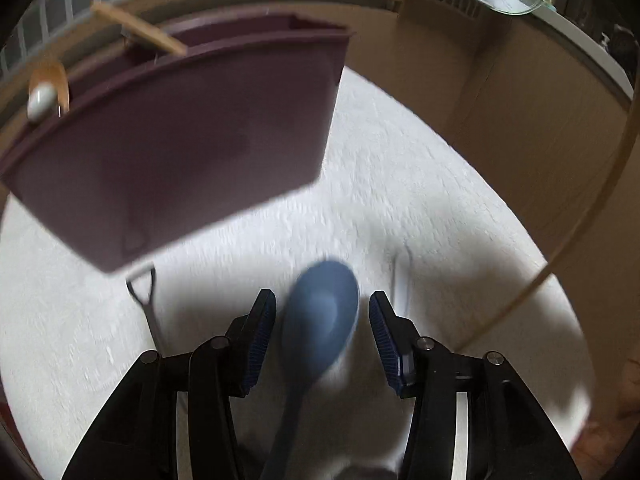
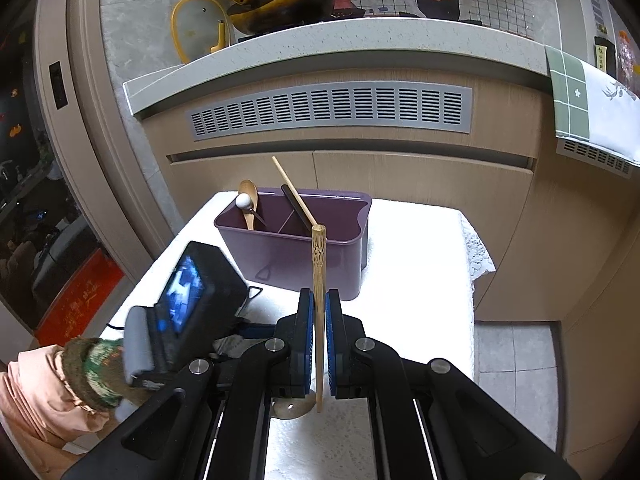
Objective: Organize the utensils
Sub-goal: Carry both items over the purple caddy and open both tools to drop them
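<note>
The table (image 2: 416, 240), spread with a white cloth, carries the purple utensil bin (image 2: 296, 248) near its far edge. The bin is split by partitions. One compartment at its left end already holds a wooden spoon (image 2: 249, 200) and a utensil with a white round end (image 2: 243, 201); a thin wooden stick (image 2: 294, 190) and a dark handle lean in the next.

The right gripper (image 2: 319, 320) is clamped on a bamboo utensil handle (image 2: 318, 280) held nearly upright, its top end appearing just in front of the bin's near rim. The handle's lower end hangs above the cloth beside what looks like a metal spoon bowl, partly hidden.

The left gripper (image 1: 322, 312) points steeply down at the cloth, its jaws partway apart. A blue spoon (image 1: 320, 316) lies between them, bowl toward the bin and handle running back under the tool. The pads do not press on it. A dark wire-handled utensil (image 1: 144, 292) lies just left of it, by the bin's near corner, and a faint metal utensil just right.

The step in hand appears to be picking up the blue spoon. To do it well:
- centre the jaws on the neck or handle rather than the broad bowl;
- lower until the pads straddle it against the cloth, then close;
- keep clear of the two neighbouring utensils;
- hold the right tool steady, so the bamboo handle stays out of the left tool's path to the bin.
</note>
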Demonstrator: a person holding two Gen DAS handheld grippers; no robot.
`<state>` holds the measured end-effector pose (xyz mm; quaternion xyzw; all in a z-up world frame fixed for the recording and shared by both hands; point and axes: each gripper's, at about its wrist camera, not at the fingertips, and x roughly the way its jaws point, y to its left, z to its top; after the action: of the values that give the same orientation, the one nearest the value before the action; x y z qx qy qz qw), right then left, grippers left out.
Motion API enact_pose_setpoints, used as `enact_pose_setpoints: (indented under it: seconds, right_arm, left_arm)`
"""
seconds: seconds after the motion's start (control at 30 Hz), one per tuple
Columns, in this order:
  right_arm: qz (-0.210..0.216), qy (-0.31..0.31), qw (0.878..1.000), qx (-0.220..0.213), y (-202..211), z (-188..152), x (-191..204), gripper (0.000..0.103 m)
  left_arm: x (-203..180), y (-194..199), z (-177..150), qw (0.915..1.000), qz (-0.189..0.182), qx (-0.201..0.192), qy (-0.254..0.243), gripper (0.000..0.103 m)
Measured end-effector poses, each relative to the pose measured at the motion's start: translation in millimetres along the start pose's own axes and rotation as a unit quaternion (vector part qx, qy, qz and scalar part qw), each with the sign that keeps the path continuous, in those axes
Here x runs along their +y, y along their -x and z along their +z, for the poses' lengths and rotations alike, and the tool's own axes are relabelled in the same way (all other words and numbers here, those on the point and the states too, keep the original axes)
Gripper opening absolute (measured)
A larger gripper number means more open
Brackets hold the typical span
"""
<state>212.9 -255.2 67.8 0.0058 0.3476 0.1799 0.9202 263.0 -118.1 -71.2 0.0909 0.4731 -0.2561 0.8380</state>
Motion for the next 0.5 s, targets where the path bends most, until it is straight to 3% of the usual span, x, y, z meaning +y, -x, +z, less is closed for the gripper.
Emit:
enact_pose_setpoints:
  seconds: [0.03, 0.13, 0.23, 0.4, 0.5]
  right_arm:
    - [-0.002, -0.001, 1.0, 0.0, 0, 0, 0, 0.006]
    - [-0.002, -0.001, 1.0, -0.006, 4, 1, 0, 0.006]
    - [0.001, 0.001, 1.0, -0.016, 9, 4, 1, 0.006]
    - [0.009, -0.004, 0.999, -0.034, 15, 16, 5, 0.006]
    - [0.014, 0.005, 0.997, -0.079, 38, 46, 11, 0.006]
  left_arm:
    - [1, -1, 0, 1.0, 0.008, -0.002, 0.003, 0.037]
    - [5, 15, -4, 0.9994, 0.002, -0.023, 0.027, 0.036]
    - [13, 55, -11, 0.996, -0.005, -0.073, 0.051, 0.036]
    - [28, 128, -10, 0.9817, -0.009, -0.167, 0.09, 0.036]
    - [36, 170, 11, 0.9711, -0.005, -0.222, 0.088, 0.035]
